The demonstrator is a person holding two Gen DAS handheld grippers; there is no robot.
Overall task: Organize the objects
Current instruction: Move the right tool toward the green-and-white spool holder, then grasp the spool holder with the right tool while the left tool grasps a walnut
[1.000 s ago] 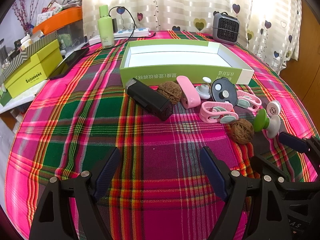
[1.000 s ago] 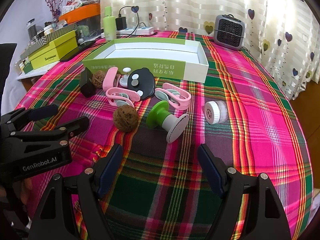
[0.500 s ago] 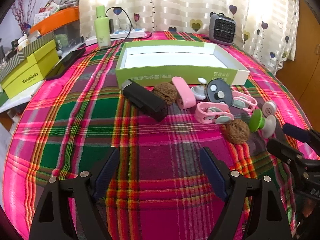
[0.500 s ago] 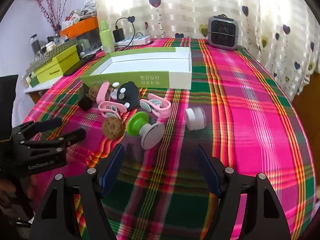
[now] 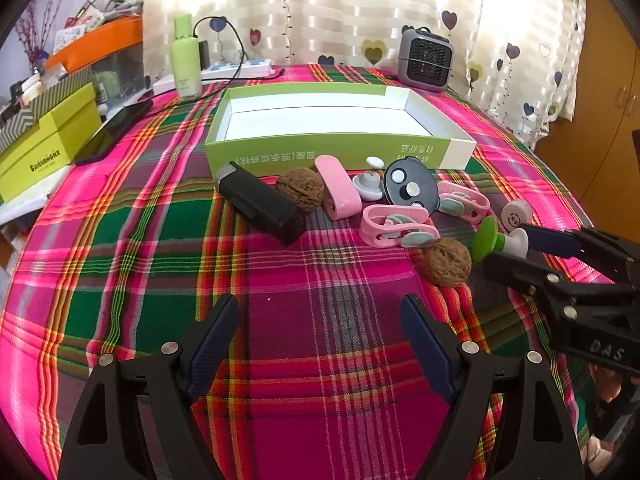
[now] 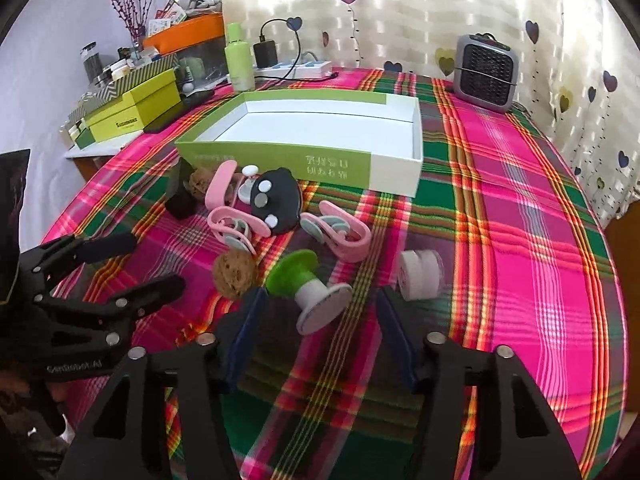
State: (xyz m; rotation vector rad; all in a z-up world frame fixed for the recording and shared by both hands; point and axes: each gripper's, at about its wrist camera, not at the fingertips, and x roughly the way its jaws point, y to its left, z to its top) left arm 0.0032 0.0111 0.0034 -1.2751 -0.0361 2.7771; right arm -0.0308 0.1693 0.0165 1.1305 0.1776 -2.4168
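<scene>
Plaid tablecloth (image 6: 520, 208): right hand-held gripper (image 6: 318, 322) closing around green-and-white stamp (image 6: 308, 292), seemingly untouched; left hand-held gripper (image 5: 320, 340) released.

1. Cloth (image 5: 160, 248): pink, green, red plaid.
2. Box (image 5: 280, 152): lime green and white.
3. Curtain (image 6: 400, 12): cream stripes, dark hearts.
4. Clips (image 5: 394, 226): pink, grey pads.
5. Walnuts (image 5: 446, 262): brown.
6. Grippers (image 5: 320, 340): black, blue pads.

Two walnuts (image 5: 301, 189) (image 5: 447, 262), three pink clips (image 5: 336, 186) (image 5: 394, 226) (image 5: 464, 201), one black rectangular device (image 5: 258, 206), one black round piece (image 5: 410, 186), one green-and-white stamp (image 6: 310, 290), one white jar (image 6: 420, 274), one open green box (image 5: 328, 154), one heater (image 5: 426, 60), one green bottle (image 5: 185, 58).
</scene>
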